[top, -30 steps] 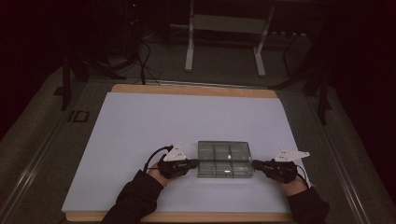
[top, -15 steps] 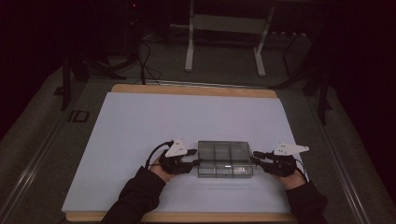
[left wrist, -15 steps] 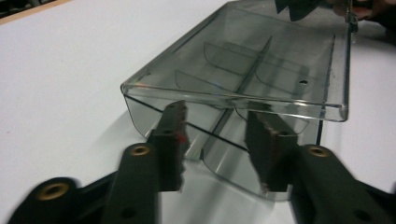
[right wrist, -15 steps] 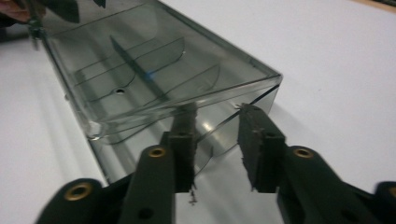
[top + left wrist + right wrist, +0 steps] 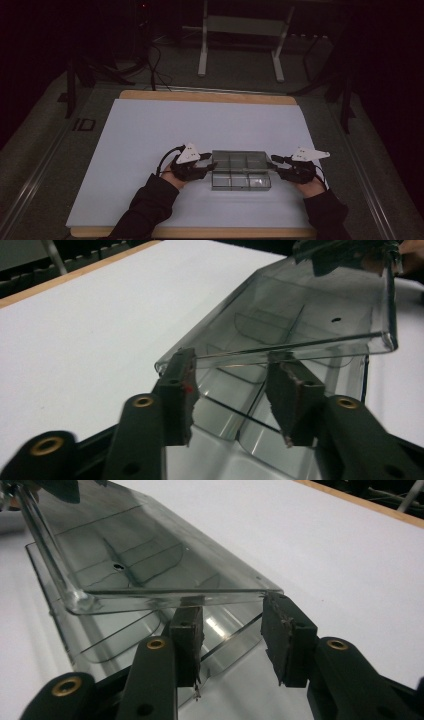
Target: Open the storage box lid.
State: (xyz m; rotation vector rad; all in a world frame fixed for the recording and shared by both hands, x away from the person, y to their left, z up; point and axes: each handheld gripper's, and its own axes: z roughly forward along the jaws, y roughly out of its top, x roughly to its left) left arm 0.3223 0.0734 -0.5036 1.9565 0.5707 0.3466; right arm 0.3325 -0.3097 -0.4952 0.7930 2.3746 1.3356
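A clear plastic compartment box (image 5: 240, 181) lies on the white table top (image 5: 150, 140), near the front. Its lid (image 5: 300, 305) (image 5: 150, 555) stands tilted up over the base (image 5: 235, 410) (image 5: 115, 630), hinged at the far long side. My left gripper (image 5: 210, 165) (image 5: 232, 365) is at the box's left end, my right gripper (image 5: 272, 161) (image 5: 227, 605) at its right end. Each gripper's jaws stand apart with the lid's short edge lying across their tips and nothing pinched between the pads. The left jaws have opened and just drawn in a little; the right jaws have just been opening.
The table's wooden edge (image 5: 210, 96) runs along the far side. Behind it, on the dark floor, are a metal stand's legs (image 5: 202, 55) and cables (image 5: 155, 65). Both sleeves (image 5: 145, 205) come in from the bottom.
Both grippers went from nearly shut to open jaws while the hands stayed at the box's ends. The lid now stands lifted off the base at its near edge.
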